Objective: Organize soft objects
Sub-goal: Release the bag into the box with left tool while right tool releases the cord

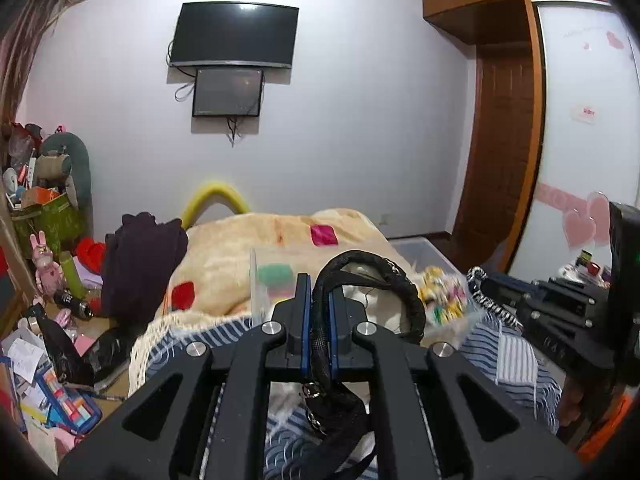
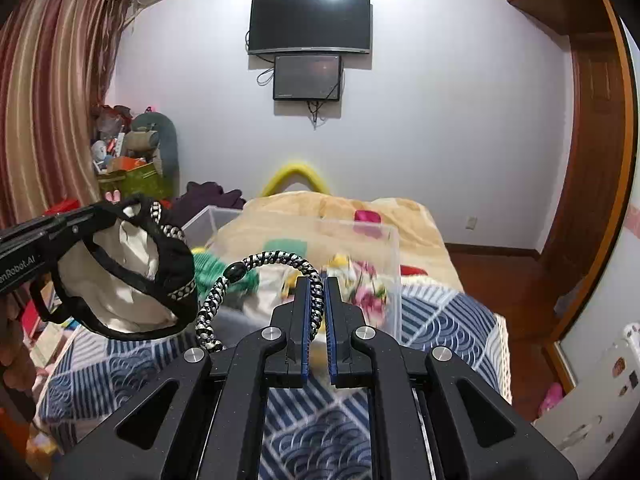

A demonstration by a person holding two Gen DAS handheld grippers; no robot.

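My left gripper (image 1: 320, 300) is shut on the black braided handle (image 1: 372, 276) of a small black bag with a cream lining (image 2: 120, 280). The bag hangs open in the air at the left of the right wrist view, above the bed. My right gripper (image 2: 318, 292) is shut on the bag's black-and-white braided cord (image 2: 272, 258), which loops left to a black bead (image 2: 234, 271). Both hold the bag in front of a clear plastic box (image 2: 360, 232) with colourful soft items (image 2: 368, 284) inside.
The bed has a blue patterned quilt (image 2: 440, 312) and a beige blanket (image 1: 240, 240). A second clear bin (image 1: 424, 250) sits at the bed's right side. Dark clothes (image 1: 140, 264) and floor clutter (image 1: 48, 352) lie on the left. The wardrobe (image 1: 580, 120) stands on the right.
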